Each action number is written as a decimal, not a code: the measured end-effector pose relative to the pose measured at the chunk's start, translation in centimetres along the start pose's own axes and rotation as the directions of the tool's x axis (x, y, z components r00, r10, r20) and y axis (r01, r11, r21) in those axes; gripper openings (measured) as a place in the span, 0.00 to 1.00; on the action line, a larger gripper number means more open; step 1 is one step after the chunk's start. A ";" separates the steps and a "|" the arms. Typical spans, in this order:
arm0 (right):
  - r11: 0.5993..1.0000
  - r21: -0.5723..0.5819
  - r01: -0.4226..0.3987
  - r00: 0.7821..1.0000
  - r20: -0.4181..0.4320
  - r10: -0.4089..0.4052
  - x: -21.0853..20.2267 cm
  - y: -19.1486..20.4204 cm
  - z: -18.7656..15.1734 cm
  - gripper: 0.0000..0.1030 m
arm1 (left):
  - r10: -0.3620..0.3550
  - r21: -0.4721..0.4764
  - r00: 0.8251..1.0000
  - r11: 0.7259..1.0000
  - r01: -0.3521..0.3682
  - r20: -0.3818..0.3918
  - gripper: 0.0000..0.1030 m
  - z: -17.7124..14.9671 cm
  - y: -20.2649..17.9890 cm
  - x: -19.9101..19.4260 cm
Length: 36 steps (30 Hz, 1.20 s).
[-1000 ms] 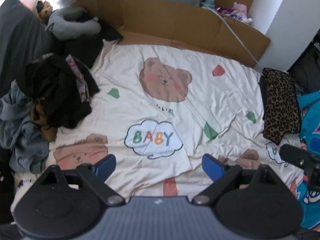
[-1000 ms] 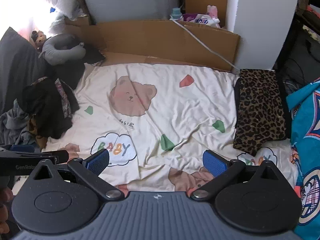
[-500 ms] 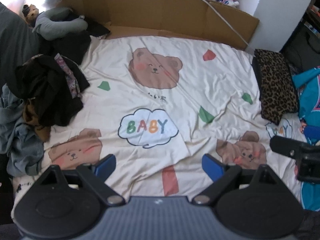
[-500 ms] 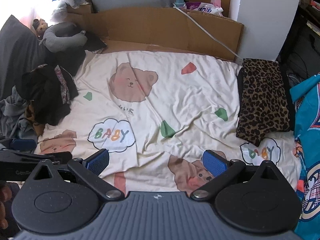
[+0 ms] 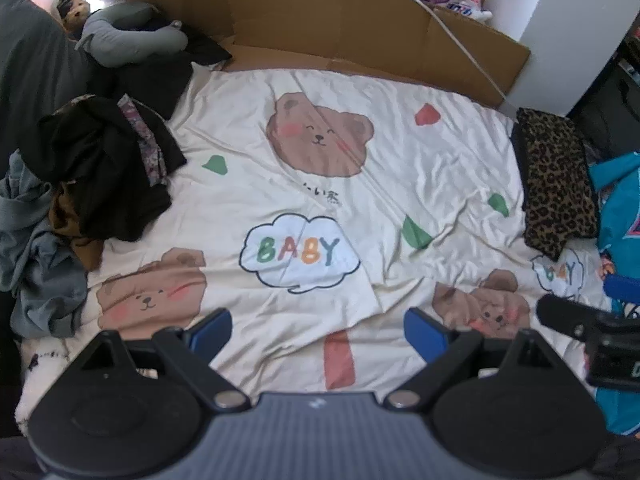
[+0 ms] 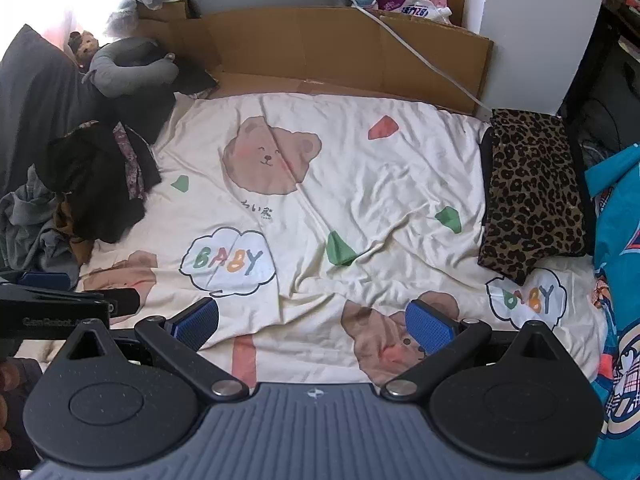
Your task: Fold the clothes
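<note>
A heap of dark clothes (image 5: pixel 108 168) (image 6: pixel 96 184) lies rumpled at the left of the bed, with grey garments (image 5: pixel 36 256) beside it. A folded leopard-print garment (image 5: pixel 556 180) (image 6: pixel 532 188) rests at the right edge. Both sit on a cream bear-print sheet (image 5: pixel 320 200) (image 6: pixel 360 184). My left gripper (image 5: pixel 318 330) hovers open above the sheet's near edge, nothing between its blue pads. My right gripper (image 6: pixel 314 322) is open too, to the right of the left one, and holds nothing. Each gripper shows at the edge of the other's view.
Flattened cardboard (image 5: pixel 340 32) (image 6: pixel 320 48) lines the far side with a white cable across it. A grey neck pillow (image 5: pixel 128 36) and a small plush toy lie at the far left. A teal patterned cloth (image 6: pixel 616 240) sits at the right. A white wall panel (image 6: pixel 532 20) stands behind.
Both grippers have pulled back and risen, so more of the sheet's near edge shows. Their jaws stayed open. No garment has moved.
</note>
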State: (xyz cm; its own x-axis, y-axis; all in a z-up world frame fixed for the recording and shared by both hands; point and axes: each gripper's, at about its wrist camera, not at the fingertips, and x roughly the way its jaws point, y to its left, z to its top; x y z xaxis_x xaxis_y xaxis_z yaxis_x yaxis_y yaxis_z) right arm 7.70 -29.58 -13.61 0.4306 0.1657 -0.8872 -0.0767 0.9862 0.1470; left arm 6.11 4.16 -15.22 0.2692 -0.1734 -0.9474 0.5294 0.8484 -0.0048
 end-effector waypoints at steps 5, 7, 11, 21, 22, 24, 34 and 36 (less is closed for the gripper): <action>1.000 -0.003 -0.004 1.000 -0.005 0.004 0.0 0.2 0.0 0.99 | -0.029 -0.009 1.000 1.000 0.029 -0.008 0.92 0.2 -0.1 -0.2; 1.000 -0.009 -0.004 1.000 -0.001 0.004 0.0 0.4 0.0 0.99 | -0.028 -0.004 1.000 1.000 0.028 0.004 0.92 0.3 -0.1 -0.4; 1.000 -0.005 -0.010 1.000 -0.003 0.010 0.0 0.4 0.1 0.99 | -0.035 -0.005 0.999 0.999 0.035 0.007 0.92 0.2 -0.1 -0.7; 1.000 0.025 -0.014 1.000 0.014 0.014 -0.3 0.2 0.6 0.99 | -0.068 0.032 0.997 0.997 0.067 0.034 0.90 1.1 -0.8 -1.7; 0.999 0.032 -0.015 1.000 0.014 0.014 -0.4 0.1 0.6 0.99 | -0.068 0.037 0.997 0.997 0.067 0.036 0.90 1.0 -0.9 -1.8; 0.999 0.039 -0.011 1.000 0.016 0.010 -0.4 0.0 0.6 0.99 | -0.069 0.045 0.997 0.997 0.067 0.038 0.90 1.0 -1.1 -1.8; 0.990 0.135 -0.039 0.999 0.004 0.039 -0.5 -1.7 0.9 0.99 | -0.059 0.009 0.998 0.998 0.059 0.009 0.90 0.9 -0.8 -1.3; 0.990 0.135 -0.040 0.999 0.009 0.039 -0.7 -1.7 0.9 0.99 | -0.056 0.003 0.998 0.998 0.056 0.010 0.90 1.0 -0.8 -1.3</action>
State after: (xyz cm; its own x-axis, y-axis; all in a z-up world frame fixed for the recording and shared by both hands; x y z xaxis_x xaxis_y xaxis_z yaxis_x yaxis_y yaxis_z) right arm 8.39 -31.34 -12.85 0.4352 0.2039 -0.8769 0.0281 0.9705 0.2396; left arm 6.15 3.26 -13.67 0.2471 -0.2252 -0.9425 0.5462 0.8358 -0.0564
